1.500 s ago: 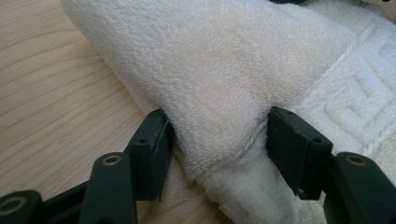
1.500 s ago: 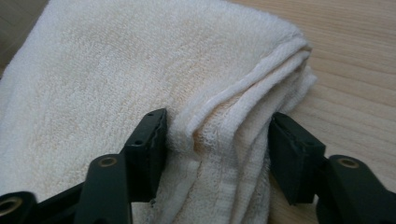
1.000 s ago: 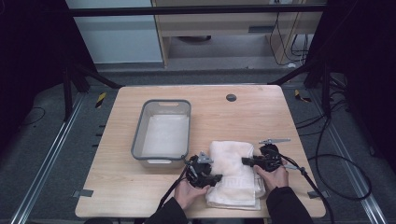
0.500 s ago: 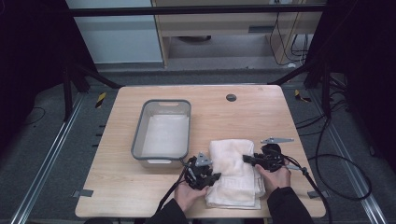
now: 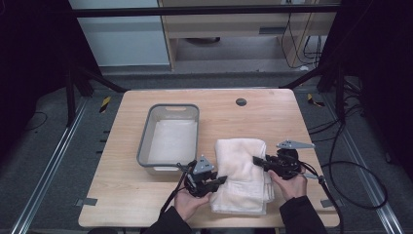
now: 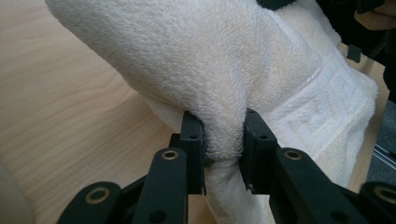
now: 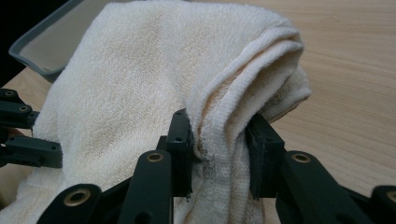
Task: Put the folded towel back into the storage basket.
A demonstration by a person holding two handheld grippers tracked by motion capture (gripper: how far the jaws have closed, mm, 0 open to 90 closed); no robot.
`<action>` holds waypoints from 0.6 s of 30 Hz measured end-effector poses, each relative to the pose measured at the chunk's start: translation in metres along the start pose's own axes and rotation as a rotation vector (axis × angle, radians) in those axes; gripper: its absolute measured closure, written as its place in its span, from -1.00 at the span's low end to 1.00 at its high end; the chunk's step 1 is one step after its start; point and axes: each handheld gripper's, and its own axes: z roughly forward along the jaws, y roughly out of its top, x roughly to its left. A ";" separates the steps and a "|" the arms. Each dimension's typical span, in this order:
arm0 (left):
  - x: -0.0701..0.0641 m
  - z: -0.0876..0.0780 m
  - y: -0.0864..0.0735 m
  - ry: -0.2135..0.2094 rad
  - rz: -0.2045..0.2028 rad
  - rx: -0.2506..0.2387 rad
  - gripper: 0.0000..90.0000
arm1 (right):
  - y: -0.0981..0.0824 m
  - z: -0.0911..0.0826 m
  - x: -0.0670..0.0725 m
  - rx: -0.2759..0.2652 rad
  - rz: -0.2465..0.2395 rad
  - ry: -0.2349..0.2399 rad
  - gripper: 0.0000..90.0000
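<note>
Pale wood grain covers the table, which stands on dark floor among black frame rails, with a light cabinet at twelve o'clock beyond it. At about five o'clock from the table's middle lies a folded white towel, and just beside it at nine o'clock stands a grey plastic tub with something white lying flat in its bottom. In the high view the left gripper bites the towel's left edge from eight o'clock, and the right gripper bites its right edge from three o'clock, each borne by a hand that comes in from six o'clock. The left gripper view shows the left gripper with its two black jaws pinched on a thick fold of terry cloth, which bulges above the pads and hangs in a narrow neck below them; a woven key-pattern band runs across the towel toward three o'clock. The right gripper view shows the right gripper clamped likewise on the stacked, rolled edge of the towel, the layers squeezed between the pads, with the tub's corner at ten o'clock and the other gripper's black jaws at nine o'clock. Both pairs of jaws stand only as far apart as the bunched cloth holds them. No brand name, label or legible writing can be made out on anything.
</note>
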 end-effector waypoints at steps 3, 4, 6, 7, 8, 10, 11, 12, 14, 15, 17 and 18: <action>-0.001 -0.008 0.004 0.004 0.012 -0.022 0.61 | 0.005 -0.005 0.005 -0.019 -0.009 -0.002 0.48; -0.001 -0.010 0.005 0.006 0.013 -0.030 0.62 | 0.007 -0.007 0.007 -0.026 -0.022 -0.004 0.48; -0.001 -0.013 0.008 0.013 0.018 -0.042 0.61 | 0.010 -0.009 0.010 -0.040 -0.027 -0.006 0.48; -0.001 -0.015 0.009 0.014 0.019 -0.045 0.61 | 0.011 -0.011 0.011 -0.046 -0.034 -0.007 0.48; -0.001 -0.017 0.010 0.016 0.021 -0.051 0.62 | 0.013 -0.012 0.013 -0.051 -0.036 -0.009 0.48; -0.001 -0.021 0.013 0.019 0.026 -0.061 0.61 | 0.017 -0.015 0.016 -0.063 -0.045 -0.010 0.48; -0.001 -0.023 0.015 0.021 0.030 -0.067 0.61 | 0.019 -0.016 0.018 -0.070 -0.045 -0.010 0.48; -0.001 -0.025 0.017 0.023 0.034 -0.072 0.62 | 0.021 -0.017 0.019 -0.078 -0.053 -0.011 0.48; -0.002 -0.029 0.020 0.033 0.042 -0.082 0.61 | 0.025 -0.019 0.021 -0.092 -0.061 -0.012 0.48; -0.002 -0.031 0.022 0.037 0.048 -0.085 0.62 | 0.027 -0.020 0.023 -0.098 -0.064 -0.011 0.48; -0.001 -0.035 0.024 0.043 0.051 -0.097 0.62 | 0.030 -0.020 0.025 -0.108 -0.070 -0.012 0.48; 0.000 -0.037 0.025 0.046 0.053 -0.099 0.62 | 0.033 -0.021 0.026 -0.115 -0.071 -0.010 0.48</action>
